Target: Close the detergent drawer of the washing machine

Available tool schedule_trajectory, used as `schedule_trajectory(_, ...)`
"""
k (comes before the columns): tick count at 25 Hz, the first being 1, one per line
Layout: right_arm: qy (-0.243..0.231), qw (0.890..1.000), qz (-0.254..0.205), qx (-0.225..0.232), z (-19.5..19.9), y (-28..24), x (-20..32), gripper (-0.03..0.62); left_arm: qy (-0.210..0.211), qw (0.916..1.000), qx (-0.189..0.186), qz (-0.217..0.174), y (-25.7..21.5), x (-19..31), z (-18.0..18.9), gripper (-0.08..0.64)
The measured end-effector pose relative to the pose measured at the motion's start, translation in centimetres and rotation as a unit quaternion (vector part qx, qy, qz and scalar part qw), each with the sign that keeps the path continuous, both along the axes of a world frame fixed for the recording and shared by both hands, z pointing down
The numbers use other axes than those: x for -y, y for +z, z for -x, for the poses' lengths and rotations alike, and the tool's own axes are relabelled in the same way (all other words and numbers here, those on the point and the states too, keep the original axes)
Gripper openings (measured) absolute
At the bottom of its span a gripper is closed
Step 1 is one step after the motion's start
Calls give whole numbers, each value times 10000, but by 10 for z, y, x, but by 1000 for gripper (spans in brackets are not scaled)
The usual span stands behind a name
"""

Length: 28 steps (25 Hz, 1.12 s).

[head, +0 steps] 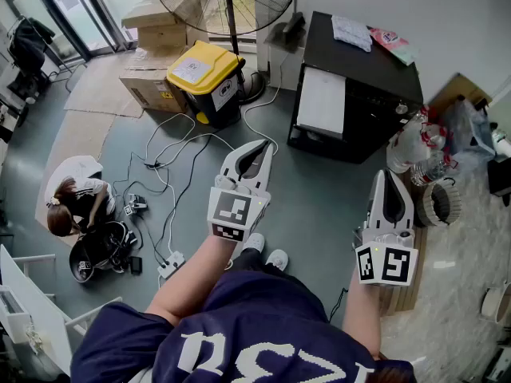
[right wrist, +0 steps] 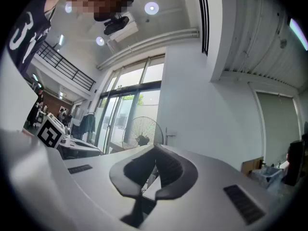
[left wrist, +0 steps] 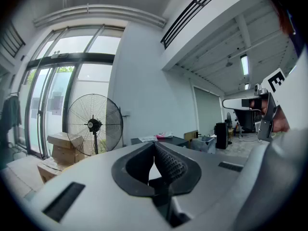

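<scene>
- Furthest left, black tub [head: 88, 260] by a crouching person [head: 76, 202]; contents unclear
- yellow-lidded bin [head: 204, 78] shut; cardboard boxes [head: 160, 18] behind
- left gripper [head: 259, 147] jaws pressed together, empty
- black machine [head: 359, 94], packets [head: 351, 32] on top; detergent drawer can't be picked out
- right gripper [head: 390, 179] likewise closed, empty
- woven basket [head: 440, 203]; contents unclear

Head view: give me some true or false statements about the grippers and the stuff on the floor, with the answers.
1. The left gripper and the right gripper are both shut and empty. True.
2. The yellow bin stands next to the fan. True.
3. The left gripper touches the black appliance. False: it is held in the air, apart from it.
4. The fan lies tipped over. False: it stands upright.
5. A person crouches on the floor near some cables. True.
</scene>
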State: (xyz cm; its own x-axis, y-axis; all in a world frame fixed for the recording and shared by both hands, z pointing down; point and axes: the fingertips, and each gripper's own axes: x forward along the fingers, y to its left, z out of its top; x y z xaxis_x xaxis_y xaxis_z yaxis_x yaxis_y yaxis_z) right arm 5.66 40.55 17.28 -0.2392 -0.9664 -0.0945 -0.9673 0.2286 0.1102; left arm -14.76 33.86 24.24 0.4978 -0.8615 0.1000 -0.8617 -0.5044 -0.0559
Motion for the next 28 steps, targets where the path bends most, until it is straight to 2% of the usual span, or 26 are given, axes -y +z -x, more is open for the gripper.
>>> schedule_trajectory(6,-40,10000,-22,54,-11,1,-1,15,-83,10000,19,4,1,-1,-10,20)
schedule_trajectory(11,-314,9972,-314,596,-20,-10,0,15,-170,9999,2,-7,-1,2,-15,20)
schedule_trajectory(17,-350,9978,-133,546,-26,5,20,15,-246,9997,58,8,4,16,-21,20)
schedule_trajectory(23,-329,9983,-49,475,-22,14,63,15,-208,9998,50,61,15,62,-23,20)
schedule_trajectory(28,-164,9989,-103,430,-21,15,121,15,-11,10000,28,-37,17,125,-27,20)
